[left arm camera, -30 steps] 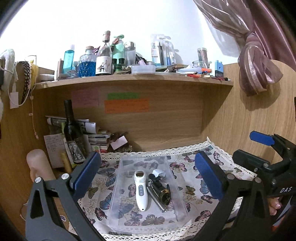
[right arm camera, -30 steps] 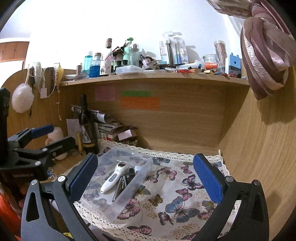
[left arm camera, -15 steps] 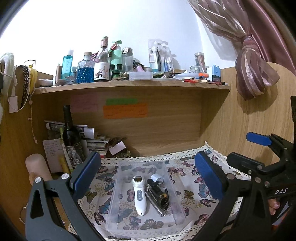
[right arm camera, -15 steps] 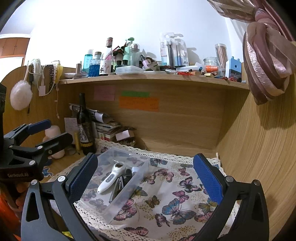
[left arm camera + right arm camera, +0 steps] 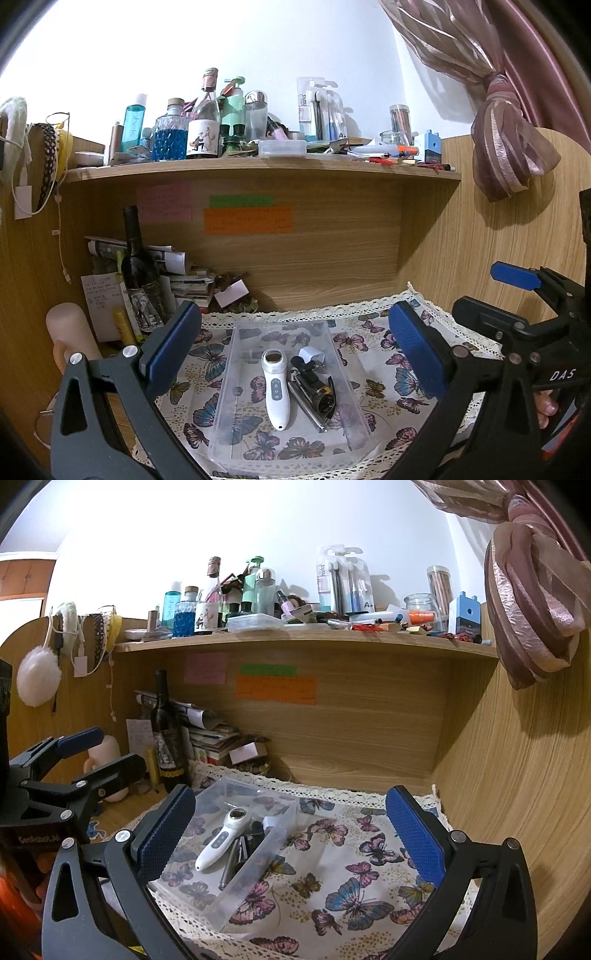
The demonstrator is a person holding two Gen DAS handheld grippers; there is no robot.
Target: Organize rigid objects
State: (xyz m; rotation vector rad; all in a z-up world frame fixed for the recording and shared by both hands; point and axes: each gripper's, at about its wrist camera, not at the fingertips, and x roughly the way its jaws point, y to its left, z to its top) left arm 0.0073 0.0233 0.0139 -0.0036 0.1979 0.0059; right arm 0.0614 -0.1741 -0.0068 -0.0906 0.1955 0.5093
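Clear plastic tray (image 5: 236, 373) on butterfly cloth (image 5: 369, 853), white handheld device (image 5: 276, 387) inside, tray between spread left gripper (image 5: 295, 350) fingers, right gripper (image 5: 291, 834) spread, tray beside its left finger

We are seeing a clear, glossy plastic tray (image 5: 236, 376) lying on a matt cloth (image 5: 354, 853) printed with butterflies and edged in lace. Inside it, a smooth white plastic device (image 5: 276, 387) is resting beside a shiny metal tool (image 5: 307, 400). We are looking at matt wood-grain panels (image 5: 332, 251), paper notes (image 5: 247, 220), and a glossy dark glass bottle (image 5: 138, 269).
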